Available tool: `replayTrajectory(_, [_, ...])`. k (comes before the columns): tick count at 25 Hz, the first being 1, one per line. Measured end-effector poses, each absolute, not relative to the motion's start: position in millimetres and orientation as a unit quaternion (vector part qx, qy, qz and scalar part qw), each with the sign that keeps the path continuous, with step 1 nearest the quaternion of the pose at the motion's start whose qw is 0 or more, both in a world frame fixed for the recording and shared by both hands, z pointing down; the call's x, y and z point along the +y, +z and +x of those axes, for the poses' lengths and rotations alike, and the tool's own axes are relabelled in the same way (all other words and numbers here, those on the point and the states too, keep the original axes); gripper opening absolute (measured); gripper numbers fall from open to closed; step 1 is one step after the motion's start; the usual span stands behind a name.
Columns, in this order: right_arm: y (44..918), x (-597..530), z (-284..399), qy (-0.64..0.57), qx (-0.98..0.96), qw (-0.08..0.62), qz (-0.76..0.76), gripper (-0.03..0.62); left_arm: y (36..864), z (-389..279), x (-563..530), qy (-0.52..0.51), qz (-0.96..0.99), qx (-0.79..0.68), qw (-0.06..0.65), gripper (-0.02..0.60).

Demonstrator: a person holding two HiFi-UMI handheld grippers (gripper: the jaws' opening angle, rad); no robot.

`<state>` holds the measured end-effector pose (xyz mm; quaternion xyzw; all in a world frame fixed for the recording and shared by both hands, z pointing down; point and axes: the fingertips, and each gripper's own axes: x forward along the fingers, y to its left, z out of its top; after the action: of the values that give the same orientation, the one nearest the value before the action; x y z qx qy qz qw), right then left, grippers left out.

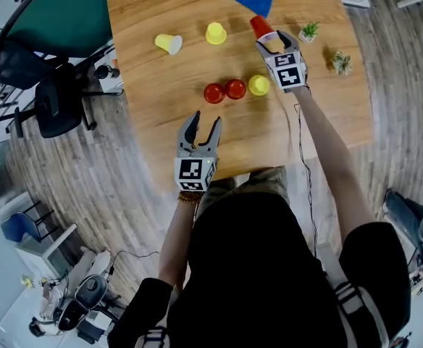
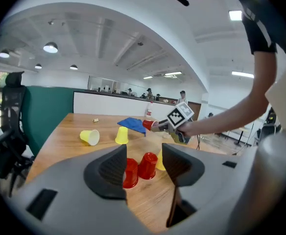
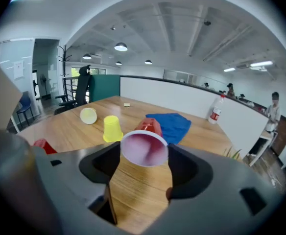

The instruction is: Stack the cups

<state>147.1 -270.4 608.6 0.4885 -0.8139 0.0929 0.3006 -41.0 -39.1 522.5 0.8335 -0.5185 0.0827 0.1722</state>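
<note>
With the right gripper (image 1: 274, 42) clamped on the sideways red cup (image 3: 144, 148) and the left gripper (image 1: 201, 125) jaws apart and empty, next seat it over a standing red cup (image 1: 235, 88).

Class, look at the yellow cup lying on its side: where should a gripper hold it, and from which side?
Grip the yellow cup across its side wall, mid-body, from above, jaws straddling its axis. It lies on its side, so a sideways push would probably roll it.
</note>
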Motion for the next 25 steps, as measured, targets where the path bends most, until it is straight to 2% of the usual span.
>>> replayTrajectory(7, [520.9,-147.0,97.9,-0.023,-0.857,0.271,0.438,0.322,482.4,-25.7,-64.9,-0.06,0.844,-0.446,0.293,0.245])
replayTrajectory(14, [483.9,-40.8,42.0,-0.132,-0.874,0.259,0.39,0.322,472.4,-29.7,-72.6,-0.18,0.81,-0.371,0.418,0.275])
replayTrajectory(22, [482.2,-10.5,22.6,-0.098,-0.9,0.215,0.365,0.322,467.4,-25.6,-58.0,-0.243,0.791,-0.276,0.489,0.271])
replayTrajectory(23, [482.8,-9.6,21.8,-0.09,-0.903,0.211,0.363,0.324,467.4,-27.8,-57.0,-0.247,0.789,-0.274,0.492,0.235])
replayTrajectory(25, [487.5,-7.2,20.8,-0.08,-0.907,0.214,0.353,0.327,468.3,-29.3,-54.2,-0.235,0.797,-0.279,0.482,0.232])
